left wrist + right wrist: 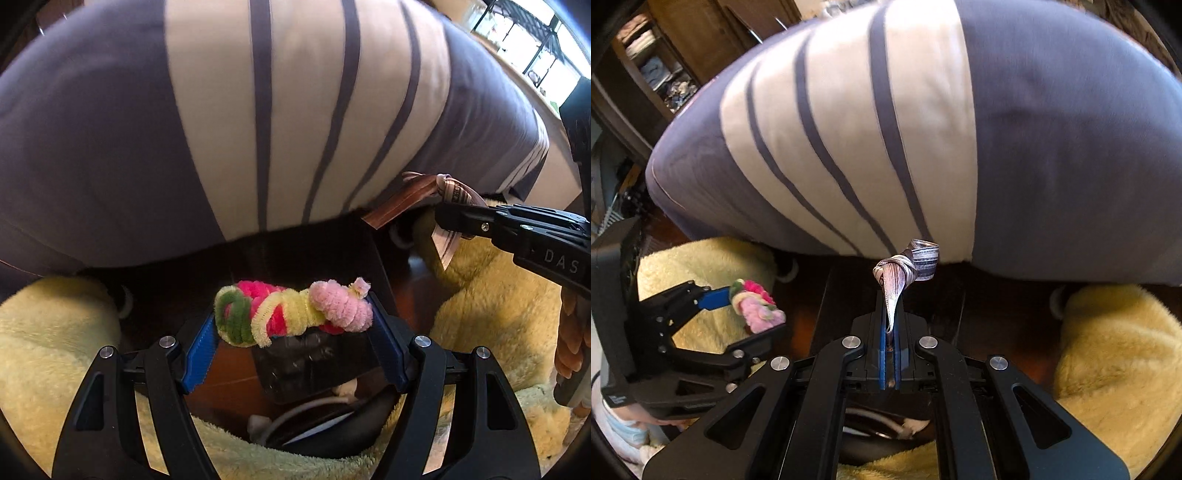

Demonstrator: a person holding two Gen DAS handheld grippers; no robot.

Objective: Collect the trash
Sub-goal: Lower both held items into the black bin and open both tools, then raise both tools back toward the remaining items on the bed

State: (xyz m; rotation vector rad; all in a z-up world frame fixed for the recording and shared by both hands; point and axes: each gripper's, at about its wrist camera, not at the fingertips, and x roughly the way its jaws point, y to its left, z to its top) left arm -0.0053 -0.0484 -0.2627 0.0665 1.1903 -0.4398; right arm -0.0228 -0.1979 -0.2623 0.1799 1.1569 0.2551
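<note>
My left gripper (293, 314) is shut on a bundle of twisted pipe cleaners (295, 312), pink, yellow and green, held across between its blue pads. It shows at the left of the right wrist view (757, 302) too. My right gripper (892, 314) is shut on a knotted striped ribbon wrapper (905, 266), which sticks up from the closed pads. That wrapper also shows in the left wrist view (452, 192), held by the right gripper's black fingers (480, 221). Both grippers hover above a dark bin opening (314, 365) near the floor.
A large purple and cream striped cushion (258, 110) fills the space ahead. Fluffy yellow rug or plush (1115, 354) lies on both sides on a dark wood floor. Shelves (653, 70) stand at the far left. A window (535, 48) is at the upper right.
</note>
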